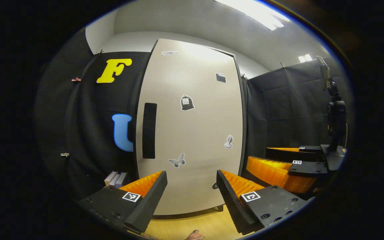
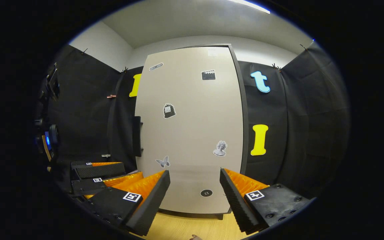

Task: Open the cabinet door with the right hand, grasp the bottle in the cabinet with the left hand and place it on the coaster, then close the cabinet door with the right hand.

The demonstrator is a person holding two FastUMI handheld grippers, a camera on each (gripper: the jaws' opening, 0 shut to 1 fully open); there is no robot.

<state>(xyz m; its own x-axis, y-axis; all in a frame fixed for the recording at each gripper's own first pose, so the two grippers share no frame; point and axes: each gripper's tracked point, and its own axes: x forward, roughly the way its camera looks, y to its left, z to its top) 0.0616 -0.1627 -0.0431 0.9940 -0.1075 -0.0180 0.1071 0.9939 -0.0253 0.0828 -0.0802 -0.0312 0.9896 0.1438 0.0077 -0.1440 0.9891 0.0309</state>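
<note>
A tall beige cabinet stands ahead with its door (image 1: 192, 133) (image 2: 192, 133) shut and several stickers on it. A dark vertical handle (image 1: 149, 130) (image 2: 137, 136) runs along the door's left edge. My left gripper (image 1: 192, 200) is open, its fingers framing the lower part of the door from a short distance. My right gripper (image 2: 195, 200) is open too, facing the same door, apart from it. In the left gripper view the right gripper (image 1: 288, 166) shows at the right; in the right gripper view the left gripper (image 2: 102, 176) shows at the lower left. The cabinet's inside is hidden.
A light wooden surface (image 1: 192, 225) (image 2: 185, 228) lies under the cabinet's front edge. Several books (image 1: 115, 179) stand left of the cabinet's base. A dark stand with a device (image 1: 336, 130) (image 2: 47, 133) rises at the booth's side.
</note>
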